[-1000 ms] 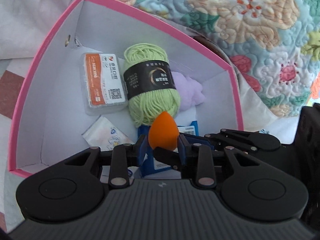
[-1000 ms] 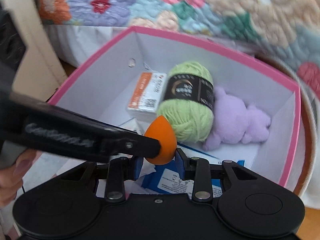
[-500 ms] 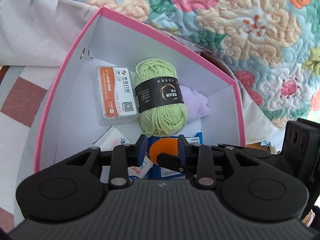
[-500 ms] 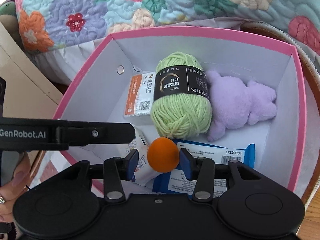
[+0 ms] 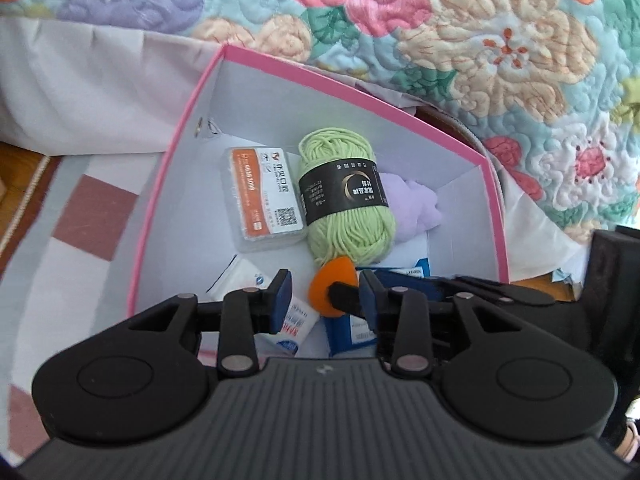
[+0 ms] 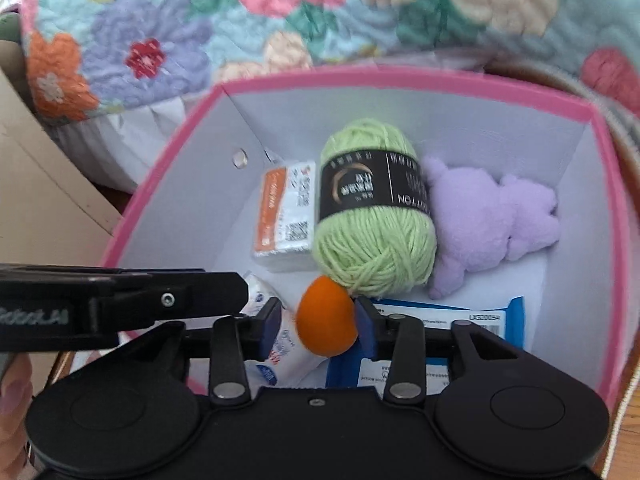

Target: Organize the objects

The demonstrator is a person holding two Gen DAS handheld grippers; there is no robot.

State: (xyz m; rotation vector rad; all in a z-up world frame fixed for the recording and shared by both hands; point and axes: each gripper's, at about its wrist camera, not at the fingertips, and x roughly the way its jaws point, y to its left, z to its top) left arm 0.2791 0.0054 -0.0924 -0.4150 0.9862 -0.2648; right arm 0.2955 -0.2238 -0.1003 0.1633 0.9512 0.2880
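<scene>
Left claw (image 5: 324, 296): jaws just opened, narrow gap, gripping nothing. Orange makeup sponge (image 6: 326, 320) sits between right claw (image 6: 318, 320) pads, touching only the 3 o'clock pad. Those jaws just widened too, above the pink box (image 6: 400, 76).

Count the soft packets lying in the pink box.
2: a white packet at the near left, a blue packet at the near right, both partly behind the claw; others may be hidden.
</scene>
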